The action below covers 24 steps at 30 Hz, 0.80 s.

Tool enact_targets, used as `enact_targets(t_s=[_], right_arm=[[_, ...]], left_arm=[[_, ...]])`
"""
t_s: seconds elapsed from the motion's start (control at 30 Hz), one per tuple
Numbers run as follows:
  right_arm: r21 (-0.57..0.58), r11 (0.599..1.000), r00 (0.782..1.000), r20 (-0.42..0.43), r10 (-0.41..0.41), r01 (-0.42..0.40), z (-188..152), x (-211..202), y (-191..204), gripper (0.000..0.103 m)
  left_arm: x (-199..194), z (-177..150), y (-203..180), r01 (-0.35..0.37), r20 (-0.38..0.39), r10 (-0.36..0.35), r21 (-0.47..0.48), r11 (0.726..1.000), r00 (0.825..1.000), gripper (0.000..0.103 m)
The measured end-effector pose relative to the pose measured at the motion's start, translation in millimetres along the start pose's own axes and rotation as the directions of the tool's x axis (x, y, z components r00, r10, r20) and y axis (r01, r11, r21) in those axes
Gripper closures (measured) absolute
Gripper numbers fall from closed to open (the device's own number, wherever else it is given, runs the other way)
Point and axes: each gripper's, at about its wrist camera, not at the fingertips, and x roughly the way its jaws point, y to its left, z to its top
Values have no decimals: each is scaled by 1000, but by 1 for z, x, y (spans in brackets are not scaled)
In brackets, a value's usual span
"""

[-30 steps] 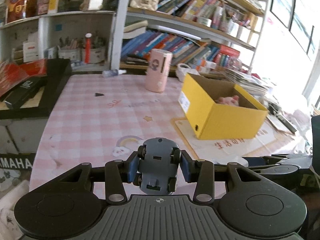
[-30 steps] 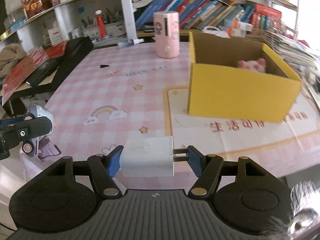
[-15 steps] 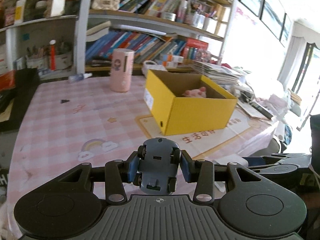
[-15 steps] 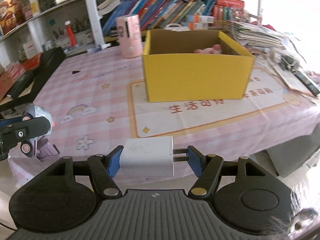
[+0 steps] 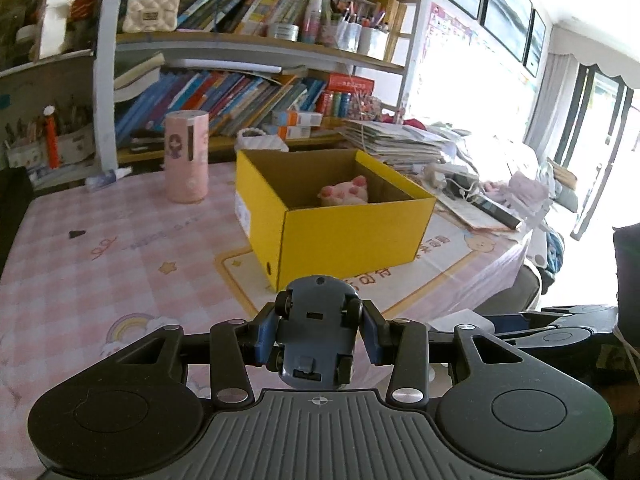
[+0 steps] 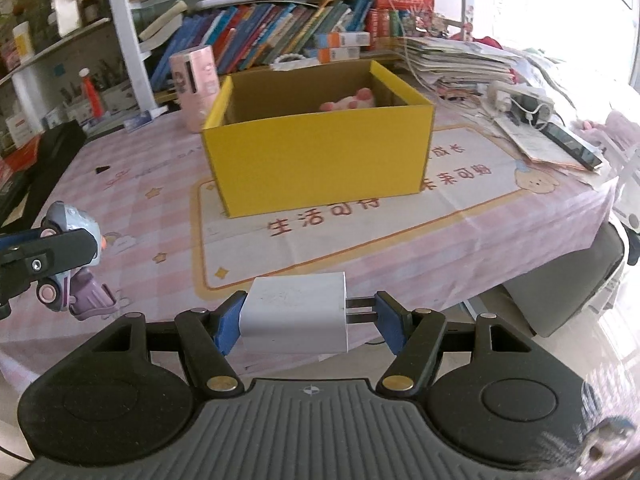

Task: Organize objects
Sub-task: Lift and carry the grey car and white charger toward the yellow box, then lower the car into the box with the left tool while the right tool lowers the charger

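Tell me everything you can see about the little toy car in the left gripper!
The toy car is small and looks like plastic. From the left wrist view you see its blue-grey underside with four small black wheels. From the right wrist view its top looks silvery purple with pink wheel hubs. The left gripper is shut on it, blue pads pressing both sides, so it hangs in the air above the table's pink checked cloth, touching nothing else. It sits short of the yellow box.

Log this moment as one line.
left tongs: shut on toy car | right tongs: shut on charger | yellow box: pink plush inside
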Motion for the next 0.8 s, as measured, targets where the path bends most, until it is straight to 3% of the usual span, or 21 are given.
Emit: enact_targets(t_s=[0.43,0.8], right_arm=[[-32,999,1000,2,18,-18,33,24,-26,38],[-98,994,993,101,58,-48,93,46,-55,38]], left_arm=[[33,35,-19,-10,36,10,6,1000,999,62],[76,90,-36,-39,129,37,14,999,991,62]])
